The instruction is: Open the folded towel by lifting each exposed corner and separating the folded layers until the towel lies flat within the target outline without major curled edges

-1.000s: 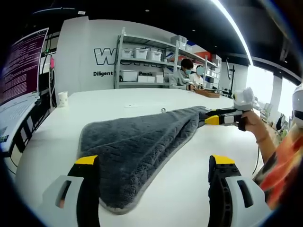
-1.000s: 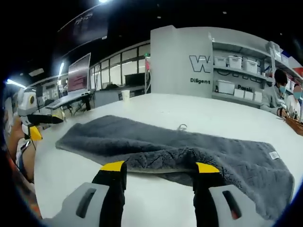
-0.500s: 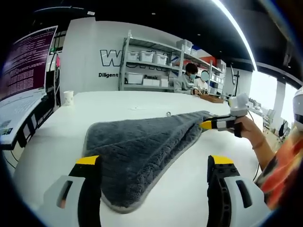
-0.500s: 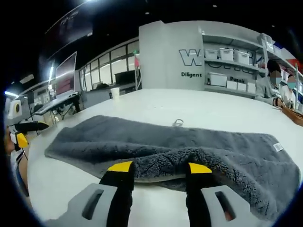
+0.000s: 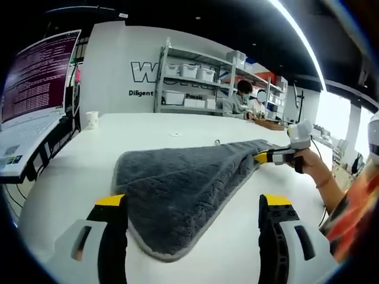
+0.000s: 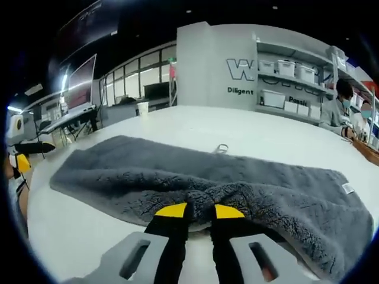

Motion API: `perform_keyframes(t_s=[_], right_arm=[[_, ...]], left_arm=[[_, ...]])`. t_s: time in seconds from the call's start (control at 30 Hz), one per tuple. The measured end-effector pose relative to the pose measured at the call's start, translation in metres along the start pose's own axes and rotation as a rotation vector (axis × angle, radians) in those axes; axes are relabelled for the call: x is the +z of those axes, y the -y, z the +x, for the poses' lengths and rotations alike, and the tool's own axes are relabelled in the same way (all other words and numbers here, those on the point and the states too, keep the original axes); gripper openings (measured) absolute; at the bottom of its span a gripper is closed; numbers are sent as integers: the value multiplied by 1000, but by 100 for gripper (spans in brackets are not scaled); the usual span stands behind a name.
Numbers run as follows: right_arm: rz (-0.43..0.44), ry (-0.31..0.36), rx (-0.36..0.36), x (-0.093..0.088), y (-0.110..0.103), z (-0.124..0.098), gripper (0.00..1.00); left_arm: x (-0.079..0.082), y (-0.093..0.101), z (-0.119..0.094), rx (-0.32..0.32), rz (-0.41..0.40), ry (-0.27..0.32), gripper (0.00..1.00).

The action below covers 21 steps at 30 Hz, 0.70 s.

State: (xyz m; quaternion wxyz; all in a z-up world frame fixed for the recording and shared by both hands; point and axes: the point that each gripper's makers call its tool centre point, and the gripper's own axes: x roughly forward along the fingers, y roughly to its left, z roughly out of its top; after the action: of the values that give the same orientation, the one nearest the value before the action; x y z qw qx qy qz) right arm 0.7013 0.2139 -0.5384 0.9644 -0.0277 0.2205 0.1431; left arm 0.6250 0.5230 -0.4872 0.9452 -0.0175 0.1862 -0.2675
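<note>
A dark grey towel [image 5: 183, 183] lies folded on the white table [image 5: 142, 127], its near corner between my left jaws but below them. My left gripper [image 5: 192, 207] stands open above that near edge. In the right gripper view the same towel [image 6: 177, 171] stretches across the table, with a white label [image 6: 347, 189] at its right end. My right gripper [image 6: 200, 210] is shut on the bunched upper edge of the towel. The left gripper view also has the right gripper [image 5: 273, 156] at the towel's far corner, held by a person's hand [image 5: 311, 163].
A white paper cup [image 5: 92, 120] stands at the table's far left beside a monitor [image 5: 38, 77]. Shelves with white bins [image 5: 195, 83] line the back wall, where people sit at a bench. A small metal ring [image 6: 220, 148] lies on the table behind the towel.
My right jaws have closed from wide apart onto the towel's folded edge, pinching it into a bunch. The left gripper's view has drifted slightly; its jaws stay open.
</note>
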Motion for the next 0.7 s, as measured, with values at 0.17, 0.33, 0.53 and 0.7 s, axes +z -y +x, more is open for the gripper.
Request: perform_keyframes(t_s=[0.17, 0.33, 0.53, 0.7], right_arm=[[-22, -5, 1, -2, -2, -6, 1], [-28, -2, 2, -1, -5, -15, 0], [-43, -16, 0, -5, -11, -33, 0], [-70, -25, -17, -6, -13, -43, 0]], left_arm=[[-3, 2, 1, -3, 2, -14, 90], [-3, 4, 2, -11, 6, -15, 90], [-5, 8, 3, -22, 12, -23, 90], [-5, 10, 3, -27, 19, -29, 90]])
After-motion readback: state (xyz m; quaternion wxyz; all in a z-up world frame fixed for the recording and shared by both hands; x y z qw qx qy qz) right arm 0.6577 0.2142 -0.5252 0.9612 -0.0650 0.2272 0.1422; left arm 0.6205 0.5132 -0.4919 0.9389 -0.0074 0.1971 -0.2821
